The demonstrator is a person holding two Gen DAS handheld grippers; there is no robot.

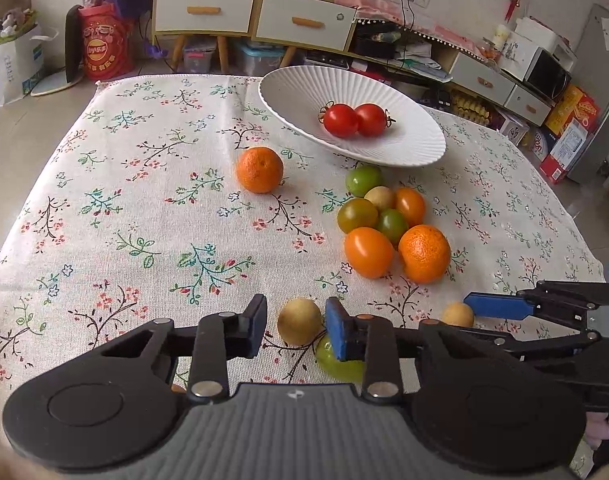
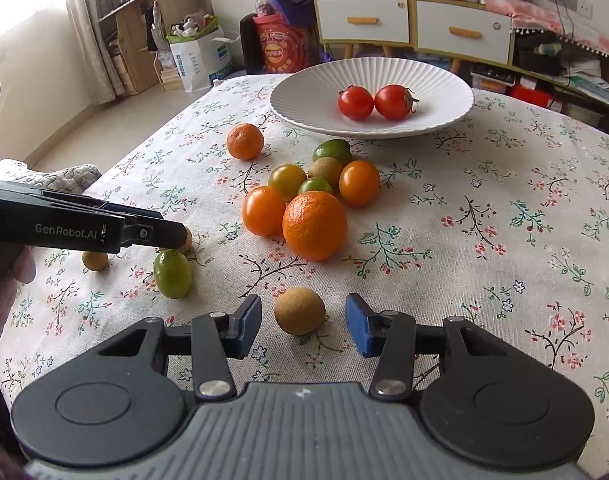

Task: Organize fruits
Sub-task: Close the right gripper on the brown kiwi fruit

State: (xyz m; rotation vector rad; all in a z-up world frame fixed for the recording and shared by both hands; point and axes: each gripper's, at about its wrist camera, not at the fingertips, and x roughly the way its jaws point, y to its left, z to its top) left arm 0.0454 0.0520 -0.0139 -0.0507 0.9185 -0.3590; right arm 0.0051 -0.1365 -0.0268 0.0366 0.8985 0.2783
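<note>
In the left wrist view, my left gripper [image 1: 296, 330] straddles a small yellow-brown fruit [image 1: 299, 322] on the cloth. Its right pad is at the fruit's skin, while a strip of cloth shows beside the left pad. A green fruit [image 1: 336, 360] lies partly under the right finger. My right gripper [image 2: 303, 330] stands open around another brown round fruit [image 2: 300, 311], with gaps on both sides. A white ribbed plate [image 1: 296, 96] at the far side holds two red tomatoes [image 1: 354, 120]. Several orange, green and yellow fruits [image 1: 384, 220] cluster in front of it.
A lone mandarin [image 1: 259, 169] sits left of the cluster, and a big one [image 2: 315, 225] at the cluster's near edge. A small yellow fruit [image 2: 95, 261] lies below the left gripper [image 2: 172, 236]. Cabinets and boxes stand beyond the floral-clothed table [image 1: 124, 200].
</note>
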